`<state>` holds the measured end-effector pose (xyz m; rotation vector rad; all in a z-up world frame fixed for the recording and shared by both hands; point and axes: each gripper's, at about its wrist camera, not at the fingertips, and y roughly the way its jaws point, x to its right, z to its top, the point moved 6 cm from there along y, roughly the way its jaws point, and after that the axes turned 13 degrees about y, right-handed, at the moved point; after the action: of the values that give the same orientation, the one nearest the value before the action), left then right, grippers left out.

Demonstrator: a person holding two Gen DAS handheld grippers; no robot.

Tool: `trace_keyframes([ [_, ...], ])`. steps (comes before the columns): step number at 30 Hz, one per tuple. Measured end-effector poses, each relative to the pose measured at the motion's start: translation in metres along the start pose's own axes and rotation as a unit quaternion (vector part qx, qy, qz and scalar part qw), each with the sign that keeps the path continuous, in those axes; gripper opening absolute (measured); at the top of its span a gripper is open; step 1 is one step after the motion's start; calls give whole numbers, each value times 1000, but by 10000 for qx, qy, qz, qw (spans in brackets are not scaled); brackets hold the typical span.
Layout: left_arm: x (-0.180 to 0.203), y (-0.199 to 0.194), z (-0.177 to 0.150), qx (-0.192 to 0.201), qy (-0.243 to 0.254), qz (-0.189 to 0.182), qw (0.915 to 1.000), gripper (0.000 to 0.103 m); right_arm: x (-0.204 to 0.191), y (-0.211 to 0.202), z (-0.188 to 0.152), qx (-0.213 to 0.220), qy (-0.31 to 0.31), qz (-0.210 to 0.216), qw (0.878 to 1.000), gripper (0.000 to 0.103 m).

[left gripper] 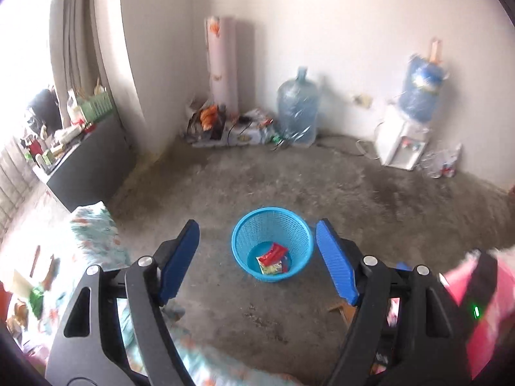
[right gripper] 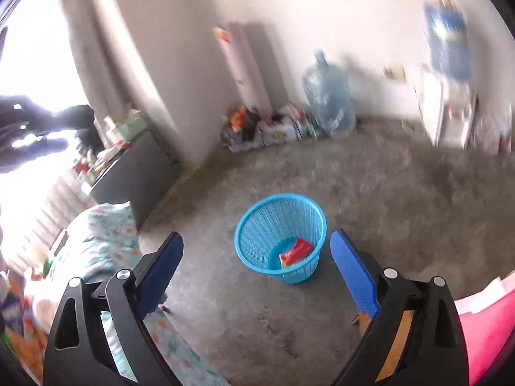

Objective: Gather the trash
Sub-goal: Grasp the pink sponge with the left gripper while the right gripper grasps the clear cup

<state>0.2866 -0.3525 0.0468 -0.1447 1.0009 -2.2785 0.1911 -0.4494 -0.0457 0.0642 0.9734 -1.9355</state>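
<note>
1. The left gripper (left gripper: 257, 257) is spread wide with nothing between its blue pads.
2. The right gripper (right gripper: 256, 271) is likewise wide and empty.
3. A round blue plastic mesh basket (left gripper: 241, 241) stands on the grey floor at lower centre of both views, beyond the fingertips.
4. Red and green snack wrappers (left gripper: 273, 259) lie in its bottom.

basket (left gripper: 272, 243) on floor (left gripper: 289, 186), wrappers (left gripper: 273, 259) in it. bed (left gripper: 93, 241) to its left. water jug (left gripper: 297, 107) and dispenser (left gripper: 402, 141) behind, against wall.

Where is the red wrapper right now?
In both wrist views the red wrapper lies at the bottom of the blue basket, on a green-and-white packet, on the concrete floor.
</note>
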Motion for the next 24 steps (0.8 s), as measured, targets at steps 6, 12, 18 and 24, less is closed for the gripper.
trace_keyframes([
  [6, -11, -130, -87, 389, -273, -174, 9987, 75, -80, -88, 1, 672, -731, 729, 9924, 97],
  [12, -42, -221, -206, 541, -819, 885, 9912, 77, -161, -129, -53, 412, -1640, 1663, 9715, 97],
  [18, -91, -294, -315, 718, -2302, 1890, 9519, 77, -222, -145, -139, -475, -2226, 2676, 9362, 96],
  [24, -126, -358, -409, 705, -3283, 2880, 8968, 77, -250, -162, -195, -1012, -2633, 3128, 9070, 96],
])
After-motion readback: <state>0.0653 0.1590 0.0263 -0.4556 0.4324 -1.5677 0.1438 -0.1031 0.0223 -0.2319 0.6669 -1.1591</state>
